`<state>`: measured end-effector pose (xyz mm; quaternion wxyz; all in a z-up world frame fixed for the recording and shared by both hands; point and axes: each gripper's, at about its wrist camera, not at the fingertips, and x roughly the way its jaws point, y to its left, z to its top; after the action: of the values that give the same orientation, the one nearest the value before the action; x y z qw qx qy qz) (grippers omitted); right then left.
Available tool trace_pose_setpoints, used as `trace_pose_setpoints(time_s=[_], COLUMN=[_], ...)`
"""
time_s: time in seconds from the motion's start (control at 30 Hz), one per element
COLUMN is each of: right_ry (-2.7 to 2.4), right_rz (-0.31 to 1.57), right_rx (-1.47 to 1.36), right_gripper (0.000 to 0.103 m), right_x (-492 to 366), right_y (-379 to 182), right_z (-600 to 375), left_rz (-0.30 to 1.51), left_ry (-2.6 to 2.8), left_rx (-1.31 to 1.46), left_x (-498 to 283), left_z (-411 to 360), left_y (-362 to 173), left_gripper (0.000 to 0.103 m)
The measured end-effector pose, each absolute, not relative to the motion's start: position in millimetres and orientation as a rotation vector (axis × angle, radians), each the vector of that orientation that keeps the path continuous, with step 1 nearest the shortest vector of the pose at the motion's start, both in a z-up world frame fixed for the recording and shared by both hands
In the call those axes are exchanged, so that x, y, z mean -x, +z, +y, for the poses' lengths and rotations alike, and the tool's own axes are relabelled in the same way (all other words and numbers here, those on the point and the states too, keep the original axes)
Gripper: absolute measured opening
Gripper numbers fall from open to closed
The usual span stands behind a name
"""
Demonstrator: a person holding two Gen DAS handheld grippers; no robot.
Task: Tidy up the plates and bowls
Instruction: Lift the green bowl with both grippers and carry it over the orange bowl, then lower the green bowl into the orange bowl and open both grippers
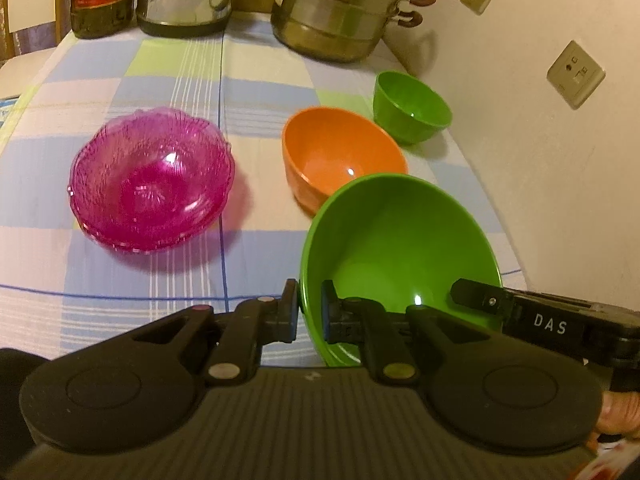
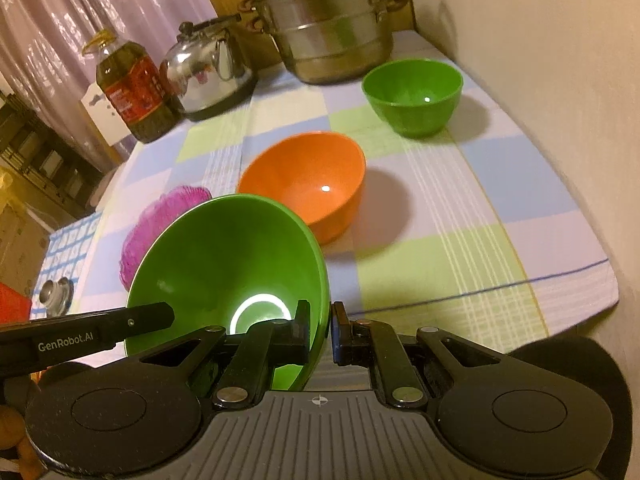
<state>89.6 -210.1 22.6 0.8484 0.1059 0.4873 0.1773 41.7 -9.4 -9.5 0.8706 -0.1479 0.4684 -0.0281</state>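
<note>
Large green bowl (image 1: 400,248), rim clamped by left tool (image 1: 310,312) and right tool (image 2: 320,332), is carried just short of orange bowl (image 1: 340,156); nesting there is judged next.

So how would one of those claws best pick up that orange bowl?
By the rim, I'd guess. The orange bowl stands upright with a thin wall and open mouth, so come from above, one finger inside, one outside, on the near side, as both claws hold the large green bowl.
</note>
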Motion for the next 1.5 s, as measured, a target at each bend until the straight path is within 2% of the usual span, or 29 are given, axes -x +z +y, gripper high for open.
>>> trace_pose_setpoints(time_s=[0.4, 0.7, 1.5], right_ry=[0.368, 0.367, 0.356], right_rz=[1.048, 1.015, 0.985], right_rx=[-0.232, -0.252, -0.268], right_gripper=[0.010, 0.010, 0.009], right_x=[-87.1, -96.7, -216.0], right_y=[14.5, 31.0, 41.5], right_z=[-214.7, -217.7, -205.7], left_rz=[1.001, 0.967, 0.956], left_ry=[-0.061, -0.070, -0.070], left_rx=[0.312, 0.321, 0.337], left_x=[-39.5, -50.1, -167.4], left_z=[-12.5, -10.4, 5.5], left_y=[-16.1, 0.6, 12.4], left_gripper=[0.009, 0.009, 0.009])
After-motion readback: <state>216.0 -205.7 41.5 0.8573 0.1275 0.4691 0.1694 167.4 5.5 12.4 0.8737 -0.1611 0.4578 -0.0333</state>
